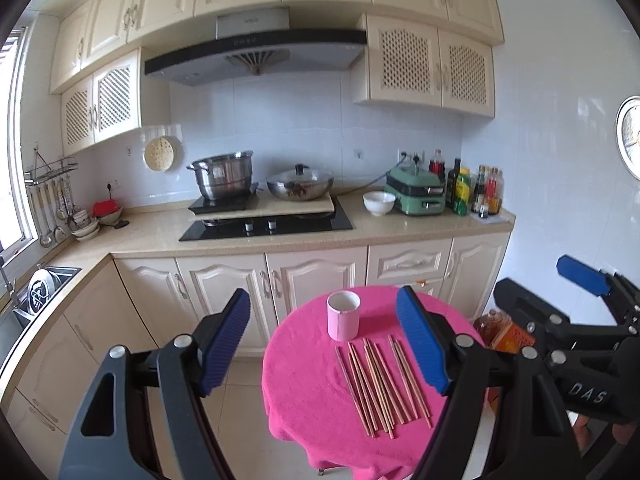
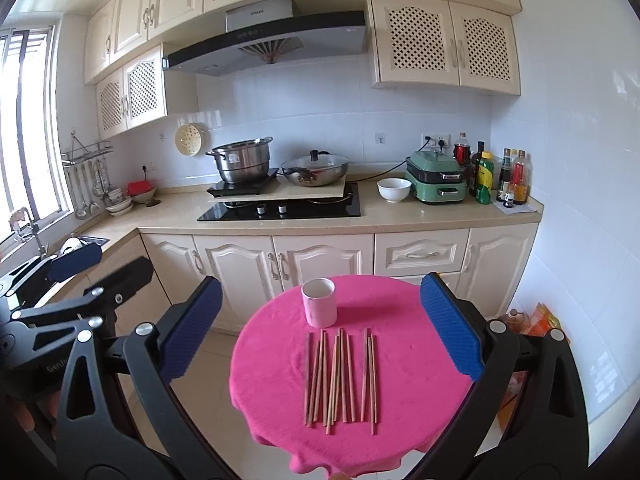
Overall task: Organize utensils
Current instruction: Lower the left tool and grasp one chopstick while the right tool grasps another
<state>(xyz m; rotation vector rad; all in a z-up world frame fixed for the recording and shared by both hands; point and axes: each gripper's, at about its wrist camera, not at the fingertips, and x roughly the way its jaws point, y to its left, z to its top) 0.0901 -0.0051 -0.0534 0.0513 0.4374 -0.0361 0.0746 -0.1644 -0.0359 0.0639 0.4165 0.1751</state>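
Observation:
Several wooden chopsticks (image 1: pixel 380 384) lie side by side on a round table with a pink cloth (image 1: pixel 304 400). A pink cup (image 1: pixel 343 317) stands upright just behind them, empty as far as I can see. My left gripper (image 1: pixel 324 340) is open and empty, held above and in front of the table. The right wrist view shows the chopsticks (image 2: pixel 340 378), the cup (image 2: pixel 319 303) and the pink cloth (image 2: pixel 416 376). My right gripper (image 2: pixel 320 328) is open and empty, also above the table. Each gripper shows at the edge of the other's view.
Behind the table runs a kitchen counter (image 2: pixel 400 216) with a black hob (image 2: pixel 280 210), a steel pot (image 2: pixel 242 162), a lidded wok (image 2: pixel 314 170), a white bowl (image 2: pixel 394 190), a green cooker (image 2: pixel 436 182) and bottles (image 2: pixel 500 178). A sink (image 1: pixel 48 288) is left. Bottles and packets (image 2: pixel 532 320) stand on the floor right of the table.

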